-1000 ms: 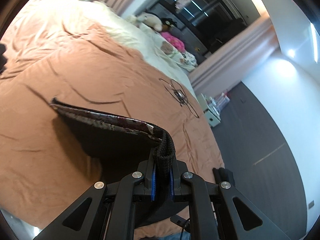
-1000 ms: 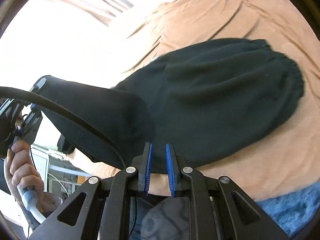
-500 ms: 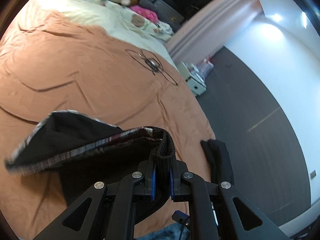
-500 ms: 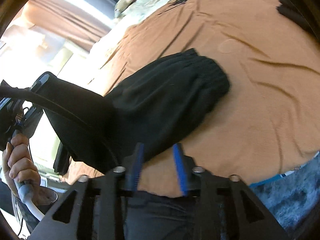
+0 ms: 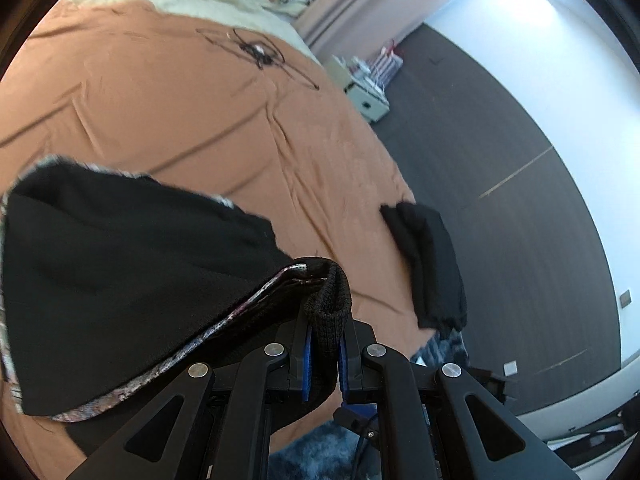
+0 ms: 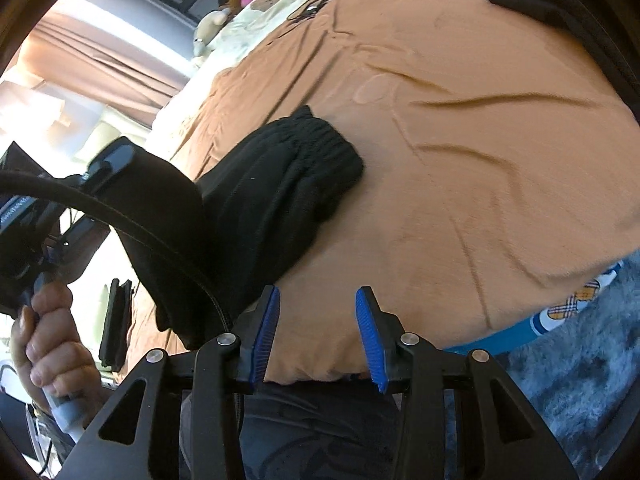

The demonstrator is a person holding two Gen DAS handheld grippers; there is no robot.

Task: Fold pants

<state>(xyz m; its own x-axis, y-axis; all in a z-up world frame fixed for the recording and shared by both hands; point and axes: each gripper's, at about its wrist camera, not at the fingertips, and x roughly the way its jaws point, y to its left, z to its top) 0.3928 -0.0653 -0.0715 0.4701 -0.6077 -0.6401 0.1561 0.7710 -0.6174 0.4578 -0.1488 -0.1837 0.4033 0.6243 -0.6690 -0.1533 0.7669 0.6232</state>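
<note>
Pants (image 5: pixel 132 280) look partly folded, one dark bundle draped on the near left of the orange bedspread (image 5: pixel 200 112); left gripper (image 5: pixel 323 354) is clenched on a knit cuff, lifting it; right gripper (image 6: pixel 316 336) has just let its jaws spread, nothing between them; the fold is unfinished, I judge. Only the left view shows the patterned lining; only the right shows the person's hand (image 6: pixel 48 344).

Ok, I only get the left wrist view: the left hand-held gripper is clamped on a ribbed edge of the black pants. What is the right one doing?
Observer: The right hand-held gripper is open; its jaws have just been opening, with nothing between them.
Operator: And the rest of the pants?
Observer: The pants lie bunched on the orange bedcover, left of that gripper.
Operator: Anything else?
Observer: A hand grips a handle at the left edge.
</note>
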